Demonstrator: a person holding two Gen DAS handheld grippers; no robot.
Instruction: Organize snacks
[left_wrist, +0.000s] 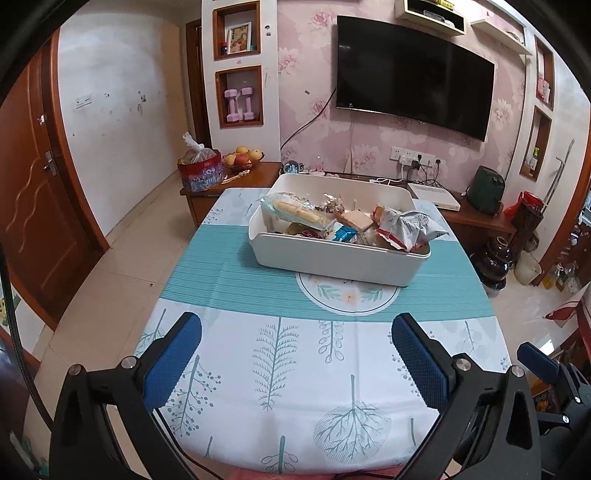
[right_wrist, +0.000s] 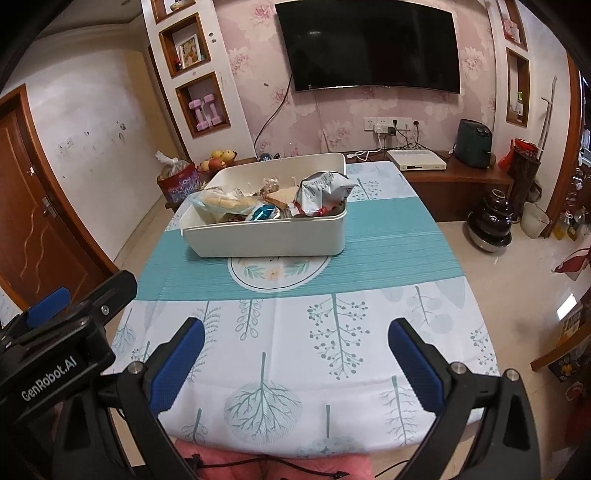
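While the white bin (left_wrist: 340, 254) sits on the teal band of the tablecloth (left_wrist: 229, 273), partly covering a round floral emblem (left_wrist: 347, 295) printed there, it is heaped with wrapped snacks: a long pale packet of wafers (left_wrist: 295, 212) lies along its left side, a blue-and-white wrapper (left_wrist: 343, 232) rests against the near wall, a crumpled silver bag (left_wrist: 417, 225) rises above the rim at the right, and a tan square biscuit pack (left_wrist: 356, 219) lies in the middle. From the right wrist view the same bin (right_wrist: 269, 240) stands ahead and slightly left, with the silver bag (right_wrist: 325, 188) at its right end. Both grippers are well apart from the bin, over the near, tree-patterned part of the cloth. The left gripper (left_wrist: 295, 365) has its blue-padded fingers (left_wrist: 173, 362) spread wide with nothing between them, and the right gripper (right_wrist: 295, 365) is likewise spread wide and holds nothing. At the left edge of the right wrist view the left gripper's black body (right_wrist: 55, 354) shows, just beside the right one. Beyond the table a dark television (left_wrist: 413, 74) hangs on the pink floral wall, and a fruit bowl (left_wrist: 243, 157) stands on a low wooden cabinet (left_wrist: 236, 177).
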